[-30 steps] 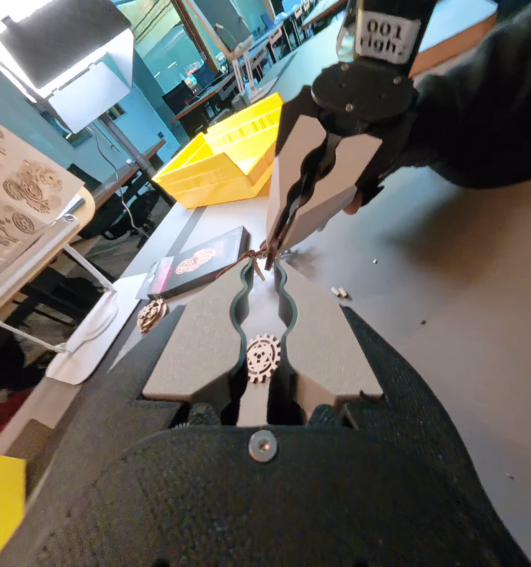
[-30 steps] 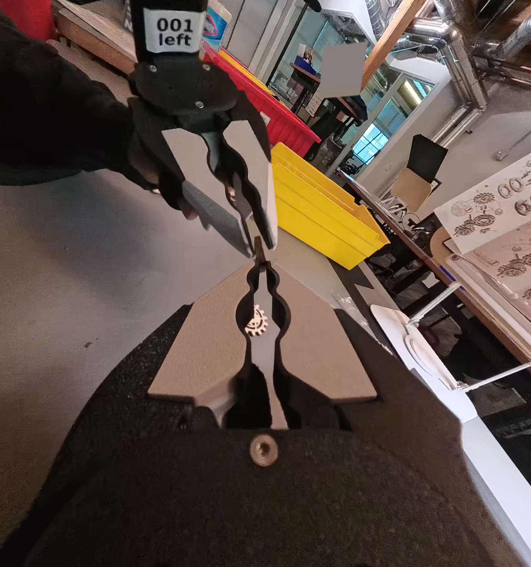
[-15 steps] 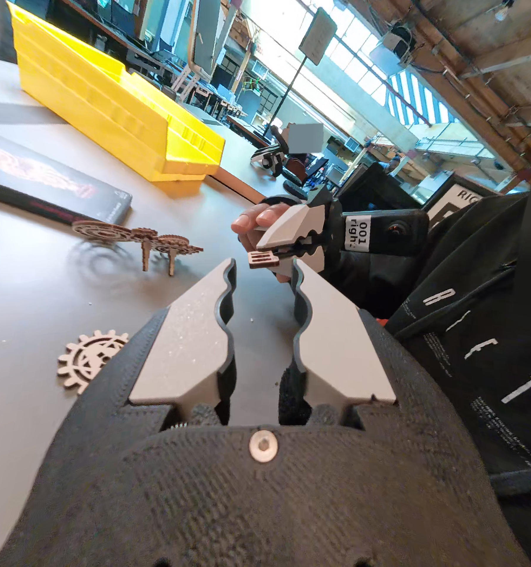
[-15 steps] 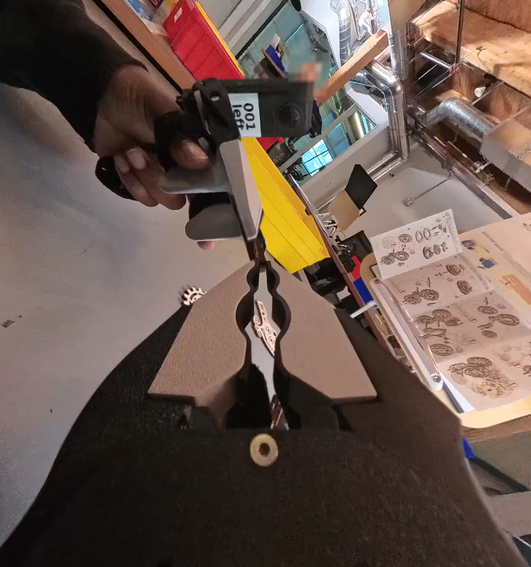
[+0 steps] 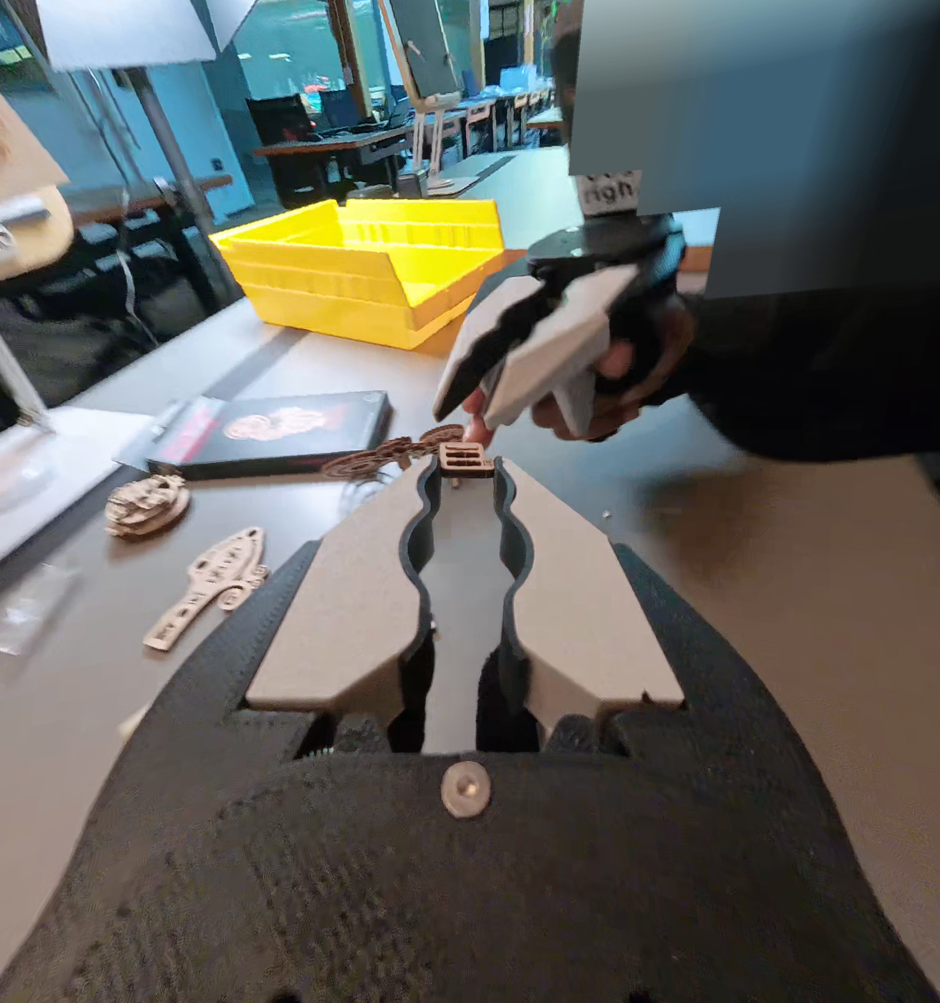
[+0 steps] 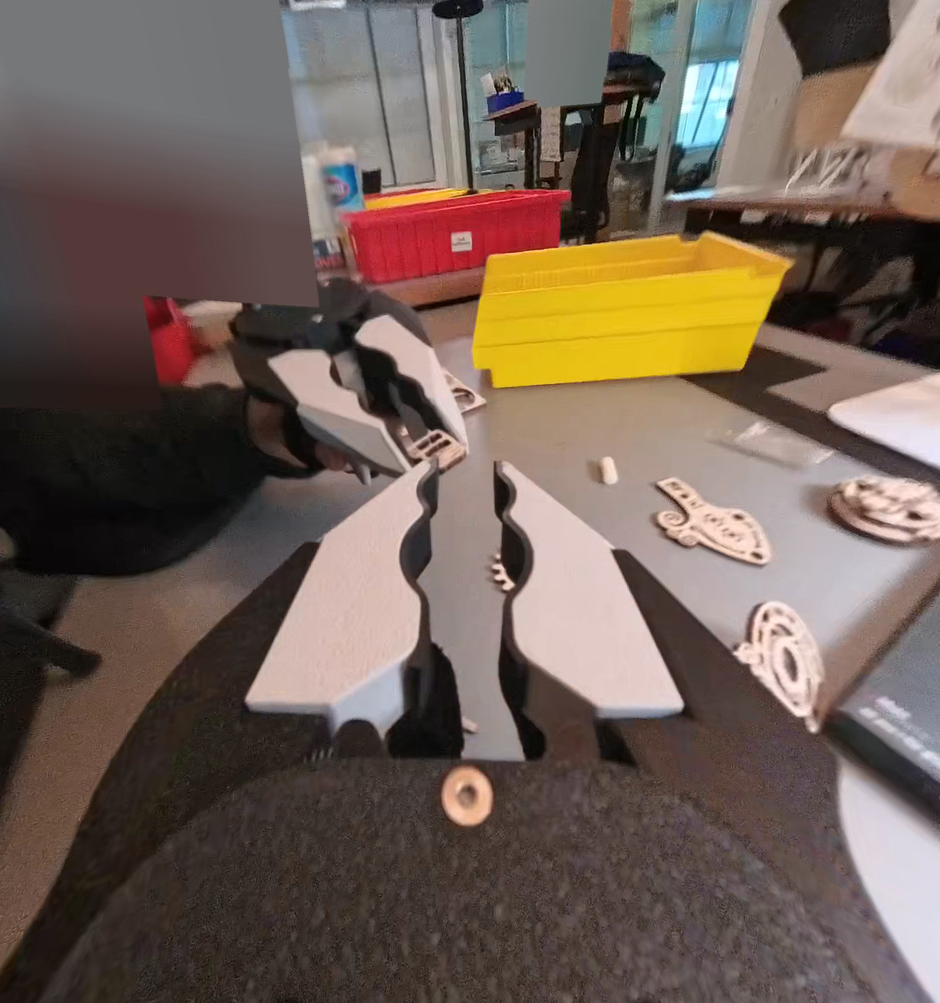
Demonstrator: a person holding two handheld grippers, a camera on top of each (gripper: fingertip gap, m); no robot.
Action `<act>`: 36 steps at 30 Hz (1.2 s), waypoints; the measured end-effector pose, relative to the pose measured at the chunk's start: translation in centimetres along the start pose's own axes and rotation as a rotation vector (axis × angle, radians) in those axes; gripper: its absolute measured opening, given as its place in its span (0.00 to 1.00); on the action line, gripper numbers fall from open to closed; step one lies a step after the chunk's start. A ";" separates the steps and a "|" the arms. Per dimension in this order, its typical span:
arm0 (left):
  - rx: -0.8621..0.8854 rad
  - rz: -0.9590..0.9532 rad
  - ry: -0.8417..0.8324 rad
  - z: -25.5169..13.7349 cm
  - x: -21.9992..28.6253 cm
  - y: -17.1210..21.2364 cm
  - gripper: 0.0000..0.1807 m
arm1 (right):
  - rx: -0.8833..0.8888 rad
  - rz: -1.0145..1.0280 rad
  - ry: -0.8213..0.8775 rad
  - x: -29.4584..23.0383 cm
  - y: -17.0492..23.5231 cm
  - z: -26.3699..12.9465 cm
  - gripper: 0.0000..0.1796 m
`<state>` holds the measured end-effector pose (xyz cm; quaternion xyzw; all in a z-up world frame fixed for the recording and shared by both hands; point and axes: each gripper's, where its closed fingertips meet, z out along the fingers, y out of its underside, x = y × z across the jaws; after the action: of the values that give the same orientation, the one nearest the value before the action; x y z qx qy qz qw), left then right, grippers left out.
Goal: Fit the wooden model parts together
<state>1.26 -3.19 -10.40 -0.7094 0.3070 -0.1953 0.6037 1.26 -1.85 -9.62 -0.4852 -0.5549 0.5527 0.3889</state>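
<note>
A small slotted wooden piece point(image 5: 466, 458) was held at the tips of the left gripper point(image 5: 465, 465), above the worktop point(image 5: 782, 570). The right gripper point(image 6: 465, 469) was spread, empty. Next, mating with the gear assembly point(image 5: 386, 456) would be required.

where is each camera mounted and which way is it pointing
Left wrist view: on the left tool, looking along its own fingers, which pinch a slotted wooden piece, toward the right tool and hand.
Right wrist view: on the right tool, looking along its open fingers toward the left tool.
Shared: both tools, grey table, yellow bin.
</note>
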 end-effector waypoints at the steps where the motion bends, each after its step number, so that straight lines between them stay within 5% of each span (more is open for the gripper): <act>1: -0.013 0.063 -0.029 0.1 0.0 0.0 0.10 | 0.007 0.130 -0.040 0.0 -0.1 0.0 0.11; 8: -0.055 0.318 -0.115 0.5 0.7 0.0 0.10 | -0.015 0.486 -0.177 -1.1 0.7 0.8 0.07; 18: -0.054 0.337 -0.127 0.3 0.5 -0.2 0.10 | 0.018 0.588 -0.229 -1.1 0.3 0.7 0.02; 24: 0.063 -0.032 0.016 0.1 0.6 -1.1 0.16 | 0.048 0.542 -0.239 -1.1 -0.3 0.3 0.02; 28: 0.136 -0.363 0.189 -0.2 0.9 -1.6 0.11 | 0.074 0.463 -0.229 -1.3 -0.8 0.1 0.02; 36: 0.135 -0.475 0.219 -0.1 0.8 -1.4 0.01 | 0.047 0.269 -0.174 -1.7 -0.5 0.3 0.02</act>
<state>2.08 -3.68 -9.13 -0.6942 0.1816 -0.4270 0.5503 1.26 -3.50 -8.97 -0.4961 -0.5036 0.6525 0.2731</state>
